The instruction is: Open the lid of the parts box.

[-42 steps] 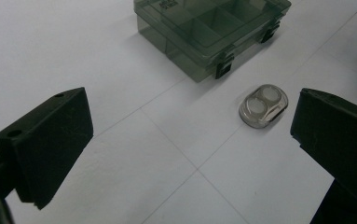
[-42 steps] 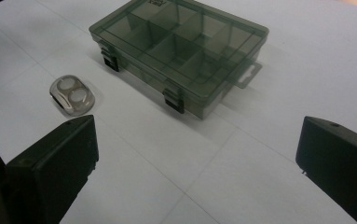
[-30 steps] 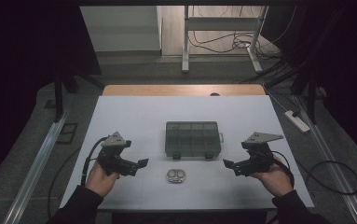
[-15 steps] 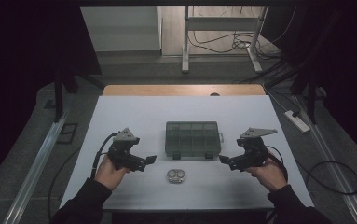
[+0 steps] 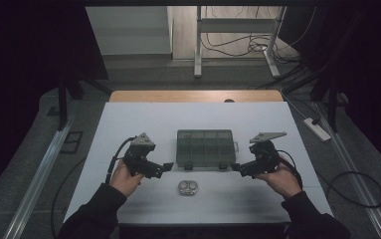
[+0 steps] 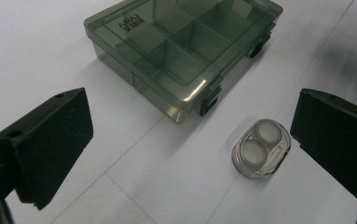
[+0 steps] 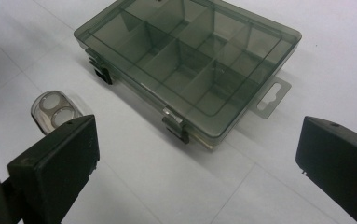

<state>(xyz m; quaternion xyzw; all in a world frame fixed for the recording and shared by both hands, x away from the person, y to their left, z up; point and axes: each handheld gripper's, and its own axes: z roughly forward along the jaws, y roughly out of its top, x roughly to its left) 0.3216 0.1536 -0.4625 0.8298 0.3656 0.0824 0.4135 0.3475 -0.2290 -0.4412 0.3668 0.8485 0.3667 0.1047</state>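
A smoky transparent compartment box [image 5: 205,148] lies shut in the middle of the white table [image 5: 128,124]; its lid and dividers show close up in the left gripper view [image 6: 181,42] and the right gripper view [image 7: 190,65]. A small clear two-well case [image 5: 188,187] rests in front of it, also visible as the case [image 6: 261,149] and the case [image 7: 55,109]. My left gripper [image 5: 165,168] hovers left of the box's front corner, open and empty. My right gripper [image 5: 236,168] hovers at the front right corner, open and empty.
A wooden strip [image 5: 195,96] runs along the table's far edge. Beyond it stand a metal frame leg [image 5: 197,45] and loose cables [image 5: 238,47] on the floor. A power strip [image 5: 317,129] lies right of the table. Bare table surface lies either side of the box.
Both grippers have moved inward and forward toward the box's front corners. The box and the small case have stayed in place.
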